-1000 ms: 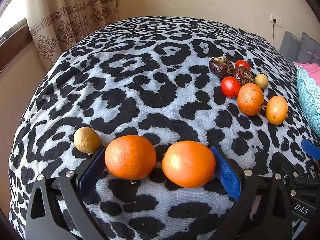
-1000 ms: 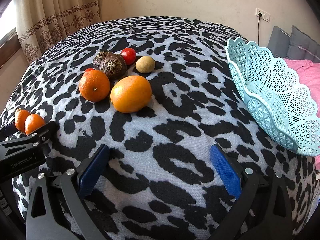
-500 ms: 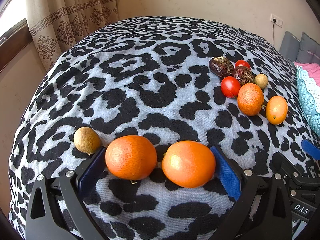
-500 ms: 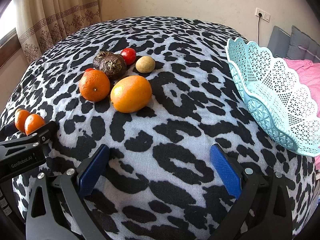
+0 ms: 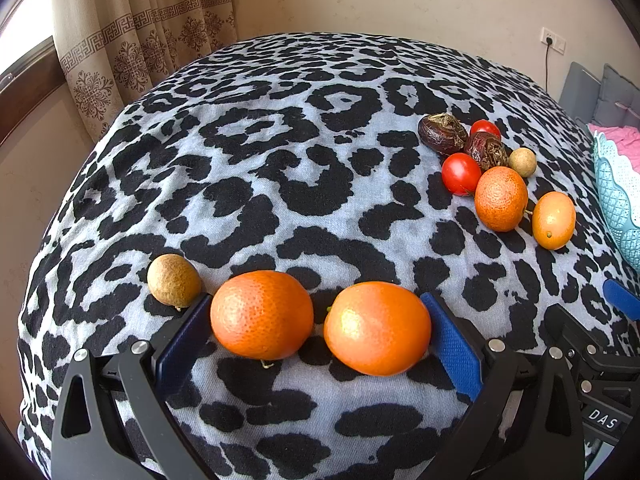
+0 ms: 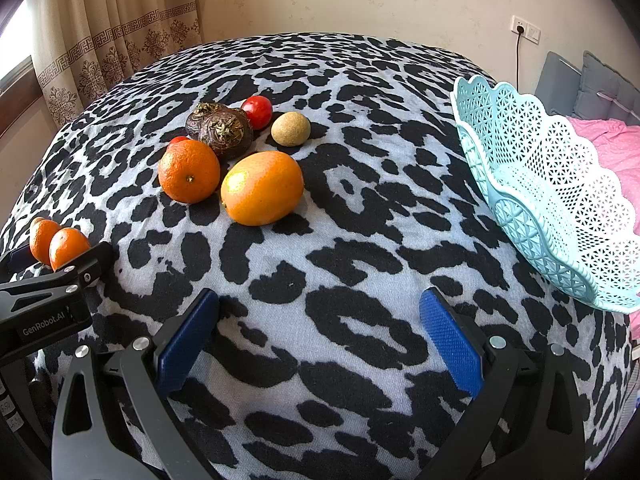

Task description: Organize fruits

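Leopard-print cloth (image 5: 280, 168) covers the surface. Patterned beige curtain (image 5: 140, 40) at left, by a window frame (image 5: 28, 92) (dark wood). Wall socket (image 6: 526, 30) with plugged cord, pink bedding (image 6: 612, 140) at right.

Four orange citrus fruits (image 5: 262, 315), two red tomatoes (image 5: 461, 173), two brown wrinkled fruits (image 5: 442, 133), two tan round fruits (image 5: 173, 286), one basket (image 6: 540, 188).

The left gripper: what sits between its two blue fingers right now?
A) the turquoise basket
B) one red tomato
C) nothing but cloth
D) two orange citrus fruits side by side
D: in the left wrist view the left gripper stands open around two orange fruits, a mandarin and a smoother orange fruit, resting on the leopard-print cloth.
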`<state>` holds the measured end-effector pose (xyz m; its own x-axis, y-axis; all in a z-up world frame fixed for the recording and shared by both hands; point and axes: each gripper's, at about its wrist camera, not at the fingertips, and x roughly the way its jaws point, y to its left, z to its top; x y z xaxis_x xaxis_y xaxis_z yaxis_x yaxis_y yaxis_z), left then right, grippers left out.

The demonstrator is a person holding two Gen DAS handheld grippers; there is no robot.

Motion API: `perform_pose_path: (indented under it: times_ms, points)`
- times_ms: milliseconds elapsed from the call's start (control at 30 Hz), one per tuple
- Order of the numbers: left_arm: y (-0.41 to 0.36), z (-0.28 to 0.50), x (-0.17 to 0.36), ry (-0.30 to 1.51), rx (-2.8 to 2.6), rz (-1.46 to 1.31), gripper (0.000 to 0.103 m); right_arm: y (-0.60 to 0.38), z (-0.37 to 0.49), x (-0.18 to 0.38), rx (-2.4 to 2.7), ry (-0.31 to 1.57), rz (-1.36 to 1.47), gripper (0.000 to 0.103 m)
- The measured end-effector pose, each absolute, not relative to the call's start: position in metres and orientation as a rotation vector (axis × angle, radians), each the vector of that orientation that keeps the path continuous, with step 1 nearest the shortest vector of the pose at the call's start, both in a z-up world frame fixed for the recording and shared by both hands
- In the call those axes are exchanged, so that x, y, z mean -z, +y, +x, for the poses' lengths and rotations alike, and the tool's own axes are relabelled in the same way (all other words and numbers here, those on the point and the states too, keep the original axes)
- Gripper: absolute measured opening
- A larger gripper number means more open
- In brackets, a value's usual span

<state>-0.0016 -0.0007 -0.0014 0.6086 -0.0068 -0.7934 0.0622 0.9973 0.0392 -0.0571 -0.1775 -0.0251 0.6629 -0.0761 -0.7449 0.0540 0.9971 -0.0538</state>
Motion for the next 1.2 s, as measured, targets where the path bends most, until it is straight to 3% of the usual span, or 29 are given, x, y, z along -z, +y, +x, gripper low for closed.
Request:
perform_pose_path:
  times_ms: [867, 1200]
  points:
    - [0.003, 0.0, -0.001, 0.923, 0.041, 0.064, 0.098, -0.179, -0.054, 0.024, 0.031, 0.888, -0.029, 0.101]
    - [0.007, -0.011, -0.014, 0.871, 0.044, 0.058, 0.098, -0.183, -0.065, 0.007, -0.032, 0.815, 0.064, 0.101]
